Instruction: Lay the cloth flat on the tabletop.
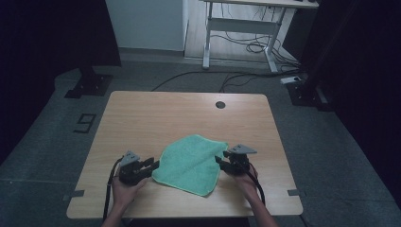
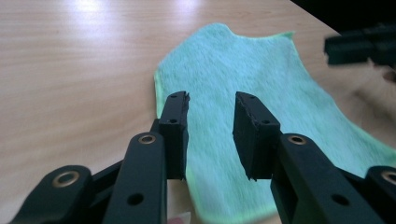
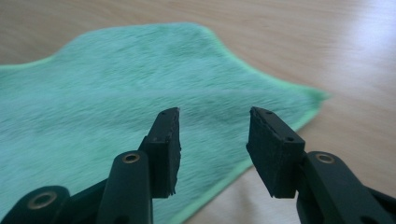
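A green cloth (image 1: 191,163) lies spread flat on the wooden table (image 1: 156,113), near its front edge. My left gripper (image 1: 154,165) is at the cloth's left edge, held in a hand. Its jaws are open above the cloth (image 2: 243,65), and nothing is pinched in the left gripper (image 2: 211,105). My right gripper (image 1: 220,161) is at the cloth's right edge. In its own view the right gripper (image 3: 215,119) is open over the cloth (image 3: 116,79) near a corner, with no fabric between the pads. The right gripper (image 2: 359,46) also appears across the cloth in the left gripper view.
A round cable hole (image 1: 220,104) sits near the table's far edge. Bare wood lies behind the cloth. On the floor beyond are a white desk frame (image 1: 246,28), loose cables (image 1: 246,75) and a dark stand base (image 1: 87,85).
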A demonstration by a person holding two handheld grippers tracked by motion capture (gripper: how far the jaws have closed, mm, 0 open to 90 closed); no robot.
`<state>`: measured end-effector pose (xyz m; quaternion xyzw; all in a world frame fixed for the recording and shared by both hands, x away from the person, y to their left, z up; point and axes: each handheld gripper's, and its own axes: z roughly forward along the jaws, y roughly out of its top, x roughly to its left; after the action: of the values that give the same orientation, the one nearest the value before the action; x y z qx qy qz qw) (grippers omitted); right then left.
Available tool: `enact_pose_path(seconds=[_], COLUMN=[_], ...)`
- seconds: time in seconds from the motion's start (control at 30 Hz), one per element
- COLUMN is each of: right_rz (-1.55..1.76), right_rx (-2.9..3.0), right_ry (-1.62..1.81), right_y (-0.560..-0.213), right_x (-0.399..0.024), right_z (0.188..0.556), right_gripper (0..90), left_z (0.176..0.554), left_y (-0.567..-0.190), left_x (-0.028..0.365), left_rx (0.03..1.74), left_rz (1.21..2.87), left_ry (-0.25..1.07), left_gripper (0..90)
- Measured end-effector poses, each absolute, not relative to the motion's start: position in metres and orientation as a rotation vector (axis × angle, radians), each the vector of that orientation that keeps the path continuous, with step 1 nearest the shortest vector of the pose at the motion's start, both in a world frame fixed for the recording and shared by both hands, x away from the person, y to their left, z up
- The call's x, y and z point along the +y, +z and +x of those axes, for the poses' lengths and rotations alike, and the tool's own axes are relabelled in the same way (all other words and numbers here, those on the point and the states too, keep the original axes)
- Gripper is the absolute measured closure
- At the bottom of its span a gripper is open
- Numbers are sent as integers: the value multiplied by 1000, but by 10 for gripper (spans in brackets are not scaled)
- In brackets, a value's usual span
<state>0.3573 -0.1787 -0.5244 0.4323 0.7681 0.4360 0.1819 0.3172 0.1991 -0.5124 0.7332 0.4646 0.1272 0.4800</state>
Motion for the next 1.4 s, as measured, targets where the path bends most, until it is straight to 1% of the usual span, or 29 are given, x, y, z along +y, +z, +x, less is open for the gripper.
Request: enact_pose_path(seconds=[0.1,0.23,0.43,0.6,0.73,0.93,1.07,1.17,1.27,1.33,1.4], right_rz=[1208,1205,1177,1151,1129,1090,1077,1086,1093,1095,1098], right_rx=[2179,2218,2284,2311,2329,2353,2368,2363,2365,2371,2374], right_ry=[1247,1254,1220,1212,1210,1152,1131,1140,1151,1155,1161], right_y=[-527,-534,-545,-548,-548,-551,-551,-551,-551,-551,-551], right_x=[-172,-162,-144,-136,-134,-130,-136,-146,-154,-157,-157], right_z=[348,339,334,328,322,318,318,320,322,324,324], right_gripper=[528,519,505,493,488,485,488,500,506,507,507], left_z=[338,364,389,403,402,395,380,366,356,354,356], left_y=[-515,-520,-524,-532,-540,-543,-545,-546,-545,-543,-540], left_x=[190,176,158,150,146,143,144,146,147,148,151], left_rx=[1145,1163,1185,1207,1216,1223,1212,1217,1210,1210,1210], left_rz=[1798,1838,1916,1961,2004,2018,2014,2002,2012,2024,2008], left_ry=[268,252,305,289,283,327,377,386,378,342,346], left_gripper=[663,664,661,656,668,685,699,700,693,672,648])
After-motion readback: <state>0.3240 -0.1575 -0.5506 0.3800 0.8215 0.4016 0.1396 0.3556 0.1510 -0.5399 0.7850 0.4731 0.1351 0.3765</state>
